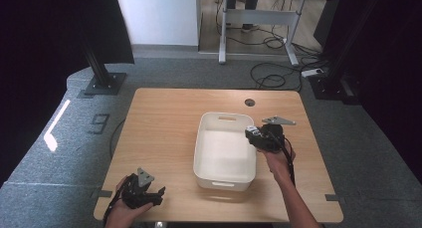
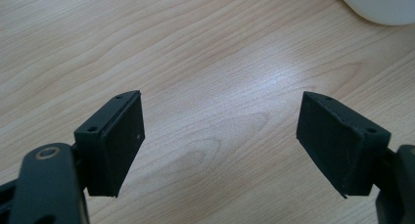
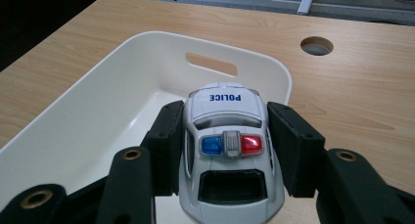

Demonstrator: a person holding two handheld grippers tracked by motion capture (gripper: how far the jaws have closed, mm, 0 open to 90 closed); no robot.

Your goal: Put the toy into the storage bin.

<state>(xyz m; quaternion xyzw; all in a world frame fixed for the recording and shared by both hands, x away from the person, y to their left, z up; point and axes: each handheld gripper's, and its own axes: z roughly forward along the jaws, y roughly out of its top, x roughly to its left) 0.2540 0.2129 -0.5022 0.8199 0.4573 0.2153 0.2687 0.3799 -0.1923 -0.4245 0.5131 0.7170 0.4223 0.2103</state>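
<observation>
A white toy police car (image 3: pixel 227 150) with a blue and red light bar sits between the jaws of my right gripper (image 3: pixel 224 148), which is shut on its sides. In the high view the right gripper (image 1: pixel 253 134) holds the car (image 1: pixel 253 132) over the right rim of the white tub (image 1: pixel 223 180). The tub (image 3: pixel 88 111) lies just below and ahead of the car, and its inside is bare. My left gripper (image 1: pixel 160 193) rests near the table's front left edge. Its jaws stand wide open over bare wood (image 2: pixel 220 131), with nothing between them.
The wooden table (image 1: pixel 159 123) has a round cable hole (image 1: pixel 250 102) behind the tub. A corner of the tub (image 2: pixel 377 6) lies beyond the left gripper. Dark stands, cables and another desk are on the carpet past the table.
</observation>
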